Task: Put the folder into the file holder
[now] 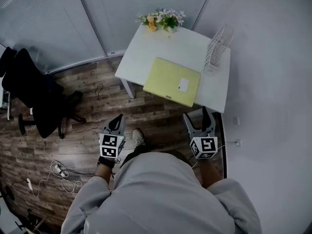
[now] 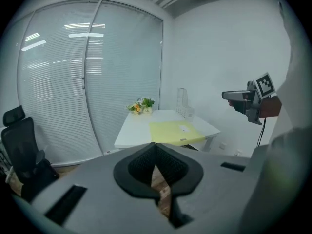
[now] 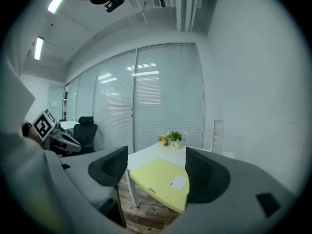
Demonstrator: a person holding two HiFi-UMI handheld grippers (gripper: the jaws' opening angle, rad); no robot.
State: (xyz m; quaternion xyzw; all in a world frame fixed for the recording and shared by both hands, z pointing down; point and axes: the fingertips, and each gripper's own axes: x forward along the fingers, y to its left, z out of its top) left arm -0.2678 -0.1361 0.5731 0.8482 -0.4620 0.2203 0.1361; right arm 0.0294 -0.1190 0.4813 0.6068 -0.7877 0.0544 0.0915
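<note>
A pale yellow folder (image 1: 170, 81) with a white label lies flat on the white table (image 1: 146, 48), its near edge jutting slightly over the table's front. The white mesh file holder (image 1: 217, 48) stands upright at the table's right end, apart from the folder. Both grippers hover over the wooden floor, short of the table. My left gripper (image 1: 116, 123) is shut with nothing in it. My right gripper (image 1: 200, 118) is open and empty; the folder (image 3: 158, 182) shows between its jaws, the file holder (image 3: 218, 135) behind. The left gripper view shows folder (image 2: 175, 130) and holder (image 2: 182, 101) far off.
A pot of flowers (image 1: 163, 19) sits at the table's far edge. A black office chair (image 1: 34, 91) stands on the floor to the left, with cables and a power strip (image 1: 61, 172) near my feet. A white wall runs along the right; blinds cover the glass behind.
</note>
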